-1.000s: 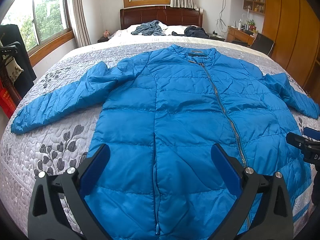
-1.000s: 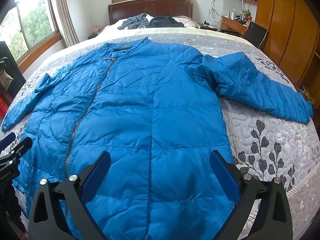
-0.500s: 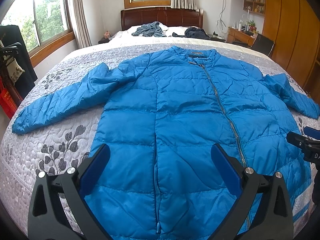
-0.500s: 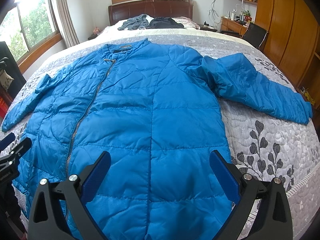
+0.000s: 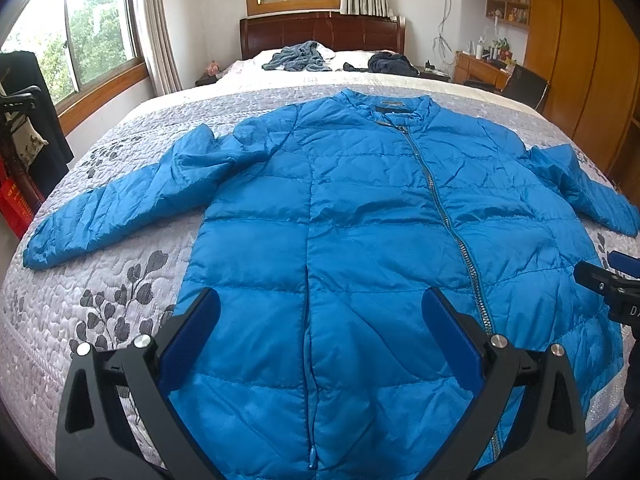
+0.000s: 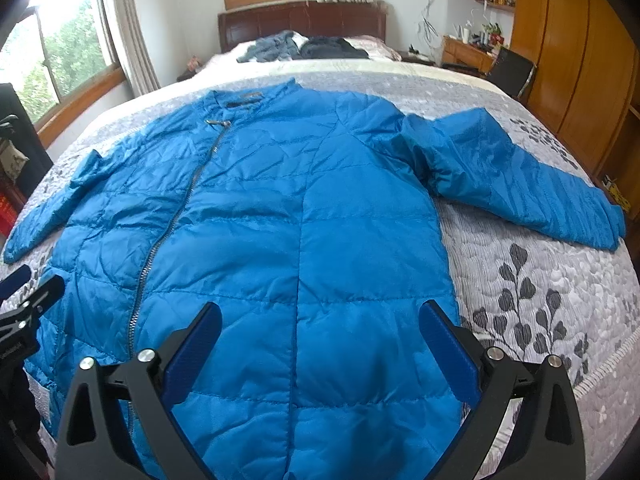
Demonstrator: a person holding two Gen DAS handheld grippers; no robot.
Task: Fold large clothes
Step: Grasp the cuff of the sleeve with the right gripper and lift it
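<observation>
While both claws hang above the hem end of the jacket (image 5: 360,216), nothing is yet gripped. The left claw (image 5: 320,328) stands released, its blue pads spread wide over the lower front panel; the right claw (image 6: 320,336) is likewise released, jaws wide apart over the other half of the hem.

Location of the garment: the jacket lies front up and zipped on the bed (image 5: 120,280), collar (image 5: 392,104) at 12 o'clock, hem at 6 o'clock nearest the claws. Its zip (image 5: 440,208) runs from the collar toward 5 o'clock in the left view. One sleeve (image 5: 120,208) reaches out toward 9 o'clock; the other sleeve (image 6: 520,184) reaches toward 3 o'clock. Both lie flat on the quilt, unfolded.

Change noted: against the views of a second ago, both cameras have drawn slightly back and up, so the headboard (image 5: 320,32) and the loose clothes at the pillows (image 5: 296,56) sit lower in the picture. The jacket itself has not shifted, and neither claw has closed.

Assessment: folding has not begun. The spreading stage appears complete, and the pull-back suggests a pause to choose a first grip, probably at a sleeve. The puffy, slick fabric may slip from a shallow pinch.
</observation>
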